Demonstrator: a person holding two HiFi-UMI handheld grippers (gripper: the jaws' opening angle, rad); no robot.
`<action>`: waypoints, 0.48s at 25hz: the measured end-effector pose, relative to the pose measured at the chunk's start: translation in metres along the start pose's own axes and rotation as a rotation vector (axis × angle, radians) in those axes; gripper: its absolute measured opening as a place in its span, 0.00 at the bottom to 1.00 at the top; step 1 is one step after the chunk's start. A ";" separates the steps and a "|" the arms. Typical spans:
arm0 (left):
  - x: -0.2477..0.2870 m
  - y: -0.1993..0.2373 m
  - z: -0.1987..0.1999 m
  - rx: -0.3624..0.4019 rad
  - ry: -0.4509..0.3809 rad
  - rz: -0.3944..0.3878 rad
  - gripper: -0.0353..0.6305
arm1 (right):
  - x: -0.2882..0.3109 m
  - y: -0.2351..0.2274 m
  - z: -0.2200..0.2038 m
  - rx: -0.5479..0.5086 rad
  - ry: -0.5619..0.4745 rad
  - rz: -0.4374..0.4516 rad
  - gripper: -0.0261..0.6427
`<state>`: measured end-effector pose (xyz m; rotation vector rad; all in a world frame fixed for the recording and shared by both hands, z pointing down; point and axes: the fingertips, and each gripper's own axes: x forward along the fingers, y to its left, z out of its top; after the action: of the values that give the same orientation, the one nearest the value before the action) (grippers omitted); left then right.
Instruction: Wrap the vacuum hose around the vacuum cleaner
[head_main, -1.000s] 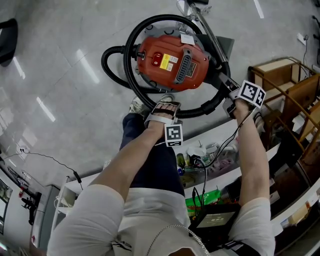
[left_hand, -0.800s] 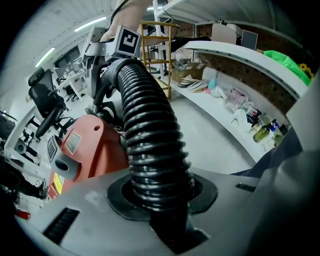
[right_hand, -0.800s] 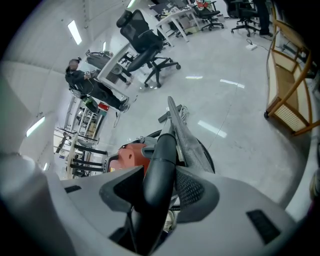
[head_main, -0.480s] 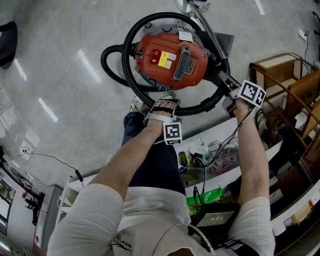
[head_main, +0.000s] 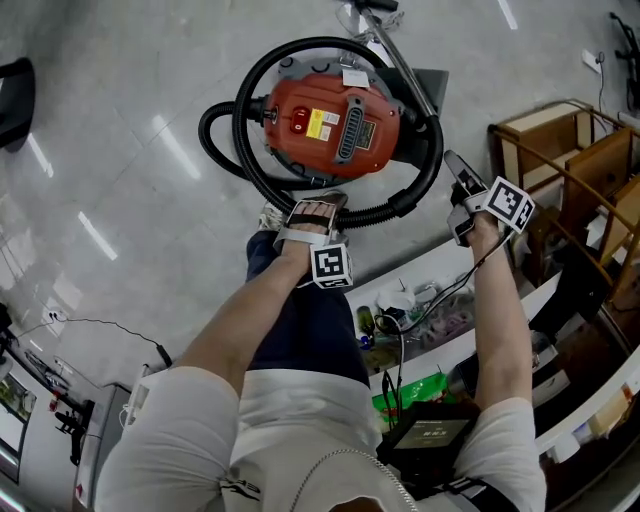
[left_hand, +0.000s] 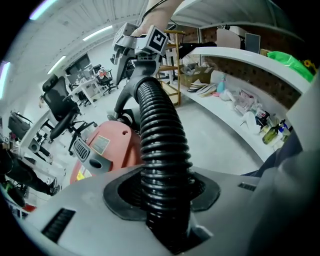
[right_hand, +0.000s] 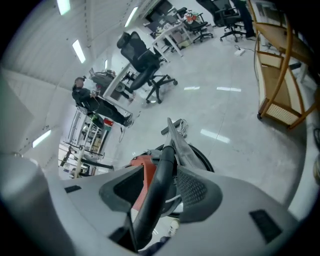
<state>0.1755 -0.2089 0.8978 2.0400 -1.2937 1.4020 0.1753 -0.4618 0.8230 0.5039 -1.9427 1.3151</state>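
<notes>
A red vacuum cleaner (head_main: 330, 125) stands on the floor with its black ribbed hose (head_main: 245, 160) looped around it. My left gripper (head_main: 312, 212) is at the loop's near side, by a shoe. The hose (left_hand: 160, 140) runs between its jaws, which have just been opening, with a gap at the left pad. My right gripper (head_main: 455, 180) hangs open just right of the loop. The hose's black curved handle (right_hand: 160, 180) and the metal wand (right_hand: 172, 132) show through the gap between its jaws, unpressed.
Wooden furniture (head_main: 560, 160) stands close on the right. A white shelf (head_main: 440, 285) with bottles and cables runs under my arms. The person's shoe (head_main: 272, 215) touches the hose loop. Office chairs (right_hand: 145, 67) and a person (right_hand: 85, 95) are far across the floor.
The right gripper has drawn back and up from the handle, which stays in the loop. The left gripper has lifted slightly with the hose still between its jaws.
</notes>
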 end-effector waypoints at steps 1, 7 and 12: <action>-0.003 0.001 0.000 -0.005 -0.006 0.006 0.26 | -0.007 0.004 0.002 0.020 -0.024 0.021 0.32; -0.024 0.020 0.005 -0.007 -0.025 0.051 0.29 | -0.043 0.046 0.011 0.071 -0.116 0.189 0.32; -0.037 0.034 0.004 0.014 0.008 0.084 0.29 | -0.064 0.075 0.010 0.042 -0.130 0.248 0.32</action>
<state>0.1457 -0.2114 0.8572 2.0086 -1.3841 1.4578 0.1641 -0.4452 0.7256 0.3863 -2.1427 1.5127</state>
